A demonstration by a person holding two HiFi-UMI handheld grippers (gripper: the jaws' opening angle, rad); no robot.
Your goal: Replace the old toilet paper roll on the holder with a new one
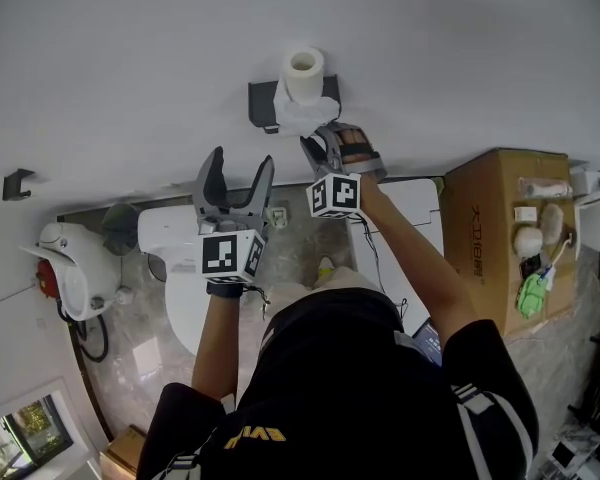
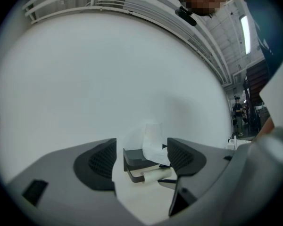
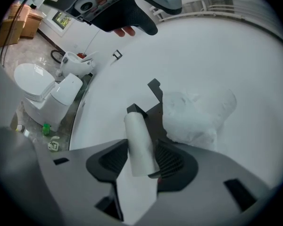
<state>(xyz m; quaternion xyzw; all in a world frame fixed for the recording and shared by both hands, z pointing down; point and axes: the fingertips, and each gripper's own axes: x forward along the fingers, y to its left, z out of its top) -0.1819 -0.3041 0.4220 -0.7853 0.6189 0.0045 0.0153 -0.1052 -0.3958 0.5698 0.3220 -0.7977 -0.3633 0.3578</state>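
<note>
right tool (image 3: 142, 160) clamped on old tube (image 3: 137, 135); slide it straight off the holder (image 3: 154, 108) without crushing; left tool (image 2: 141, 157) open, empty.

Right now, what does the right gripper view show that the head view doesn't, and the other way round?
Only the right gripper view shows the bare tube, gripped between the jaws of the right gripper. Only the head view shows the cardboard box at the right. Both show the black holder, the full roll on it, and the toilet.
</note>
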